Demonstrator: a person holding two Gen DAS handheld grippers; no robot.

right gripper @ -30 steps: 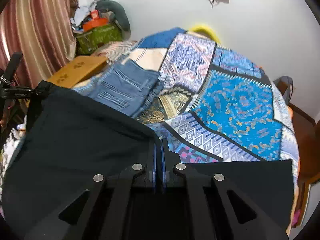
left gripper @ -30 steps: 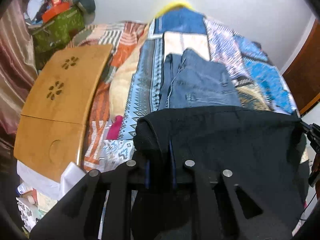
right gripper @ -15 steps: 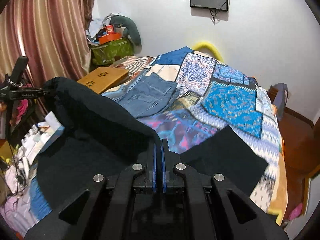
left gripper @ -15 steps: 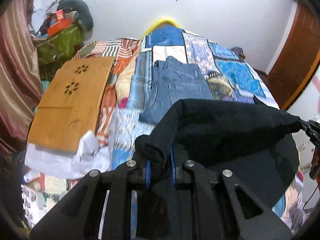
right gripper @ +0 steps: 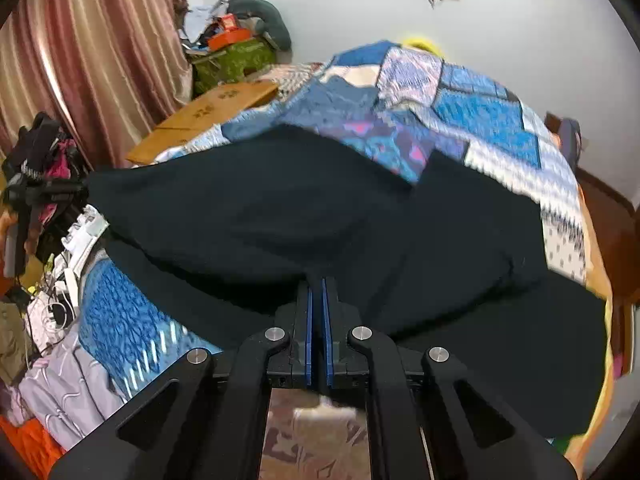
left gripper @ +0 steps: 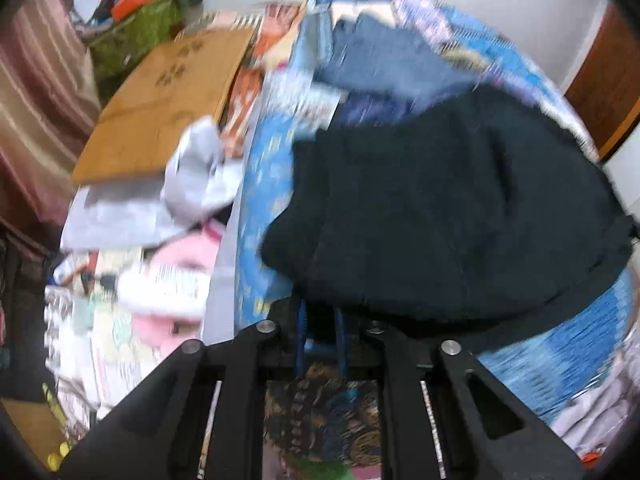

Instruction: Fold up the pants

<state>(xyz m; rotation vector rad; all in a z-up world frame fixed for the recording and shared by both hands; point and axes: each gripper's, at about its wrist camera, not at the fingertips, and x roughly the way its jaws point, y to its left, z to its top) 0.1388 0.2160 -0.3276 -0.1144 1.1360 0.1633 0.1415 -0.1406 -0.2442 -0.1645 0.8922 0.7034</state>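
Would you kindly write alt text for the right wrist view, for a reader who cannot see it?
The right gripper has its jaws shut on black pants, which stretch to the left gripper above a patchwork bedspread. Folded jeans lie farther up the bed, a wooden board beside it.

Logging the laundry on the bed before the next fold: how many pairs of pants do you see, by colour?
Black pants, held in both grippers: 1
Blue jeans, lying folded further up the bed: 1
Total: 2
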